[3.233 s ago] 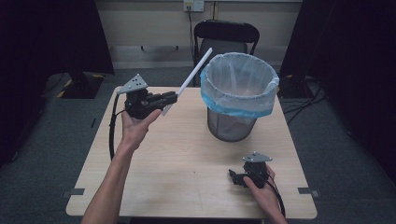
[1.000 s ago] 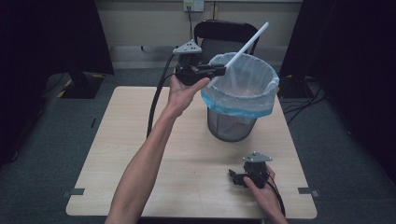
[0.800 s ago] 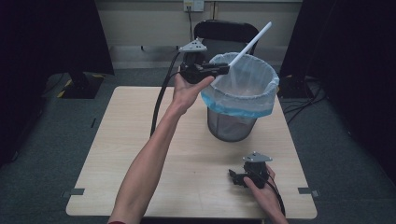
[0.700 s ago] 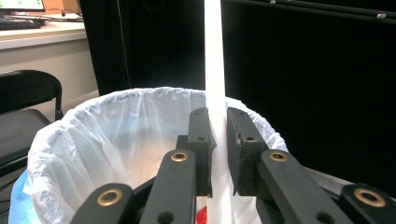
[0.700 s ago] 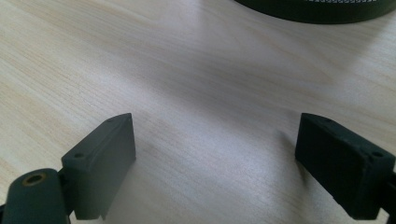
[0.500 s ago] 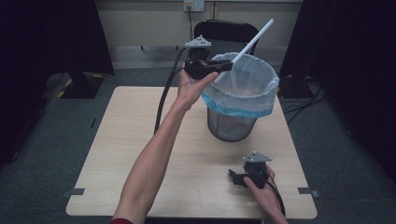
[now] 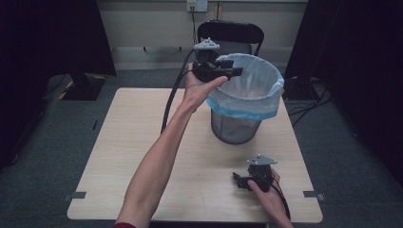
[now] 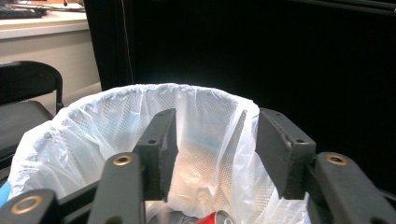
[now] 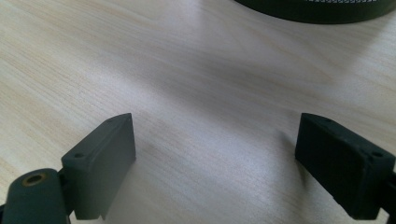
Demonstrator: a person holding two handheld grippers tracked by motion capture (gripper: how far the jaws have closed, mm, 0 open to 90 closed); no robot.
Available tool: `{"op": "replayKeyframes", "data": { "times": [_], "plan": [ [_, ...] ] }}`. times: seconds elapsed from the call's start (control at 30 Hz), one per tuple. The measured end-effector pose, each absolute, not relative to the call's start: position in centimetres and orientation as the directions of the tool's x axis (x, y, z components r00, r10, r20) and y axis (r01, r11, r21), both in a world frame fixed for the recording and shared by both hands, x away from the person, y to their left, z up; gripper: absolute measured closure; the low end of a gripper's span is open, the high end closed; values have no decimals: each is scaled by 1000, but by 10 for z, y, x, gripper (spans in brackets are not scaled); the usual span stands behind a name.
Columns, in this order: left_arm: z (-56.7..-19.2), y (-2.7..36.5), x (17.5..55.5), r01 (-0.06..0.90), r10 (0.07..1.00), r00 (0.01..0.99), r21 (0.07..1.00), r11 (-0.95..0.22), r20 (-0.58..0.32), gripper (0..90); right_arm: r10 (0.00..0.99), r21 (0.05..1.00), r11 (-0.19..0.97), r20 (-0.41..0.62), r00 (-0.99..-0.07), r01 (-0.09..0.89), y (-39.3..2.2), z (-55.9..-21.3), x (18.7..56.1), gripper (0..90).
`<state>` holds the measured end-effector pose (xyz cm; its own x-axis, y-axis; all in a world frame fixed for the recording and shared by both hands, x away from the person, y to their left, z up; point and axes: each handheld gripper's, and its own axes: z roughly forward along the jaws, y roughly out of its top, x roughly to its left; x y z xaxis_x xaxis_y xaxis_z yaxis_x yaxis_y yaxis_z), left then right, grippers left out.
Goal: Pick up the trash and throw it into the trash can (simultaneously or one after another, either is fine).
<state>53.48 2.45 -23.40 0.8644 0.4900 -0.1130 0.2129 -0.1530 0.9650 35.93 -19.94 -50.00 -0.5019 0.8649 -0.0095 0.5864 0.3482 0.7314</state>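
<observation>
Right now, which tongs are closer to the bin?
Left. The left tongs hover open over the bin rim; the right tongs rest on the table, nearer the person.

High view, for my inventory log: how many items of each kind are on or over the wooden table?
Black two-jaw grippers: 2, left gripper and right gripper
Black mesh wastebasket with blue-white plastic liner: 1
Total: 3

The table [image 7: 142, 142] is seen from above and in front; the bin [image 7: 244, 95] is viewed closely from its rim [image 8: 140, 93], the tabletop [image 9: 187, 70] closer.
</observation>
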Motion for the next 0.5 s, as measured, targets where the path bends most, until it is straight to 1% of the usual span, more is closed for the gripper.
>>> {"op": "replayKeyframes", "data": {
  "times": [0.03, 0.07, 0.2, 0.27, 0.33, 0.43, 0.5],
  "plan": [
    [-234, 25, 535, 213, 490, 864, 965, -153, -113, 419, 865, 731, 348, -9, -502, 586, -199, -500, 359, 114],
    [-234, 25, 535, 213, 492, 863, 966, -145, -116, 419, 865, 731, 348, -10, -502, 586, -199, -500, 359, 114],
    [-234, 31, 534, 242, 494, 855, 964, -114, -156, 284, 866, 732, 346, -8, -500, 587, -199, -500, 359, 114],
    [-234, 36, 535, 250, 496, 852, 962, -108, -166, 249, 866, 731, 346, -8, -500, 588, -199, -500, 359, 114],
    [-235, 40, 535, 258, 497, 850, 961, -100, -177, 178, 865, 731, 348, -9, -501, 587, -199, -500, 359, 114],
    [-234, 45, 532, 259, 503, 847, 960, -107, -172, 174, 867, 732, 345, -8, -499, 588, -199, -500, 359, 114],
    [-233, 49, 528, 248, 515, 843, 961, -119, -154, 169, 866, 731, 346, -9, -500, 587, -199, -500, 359, 114]
  ]
}}
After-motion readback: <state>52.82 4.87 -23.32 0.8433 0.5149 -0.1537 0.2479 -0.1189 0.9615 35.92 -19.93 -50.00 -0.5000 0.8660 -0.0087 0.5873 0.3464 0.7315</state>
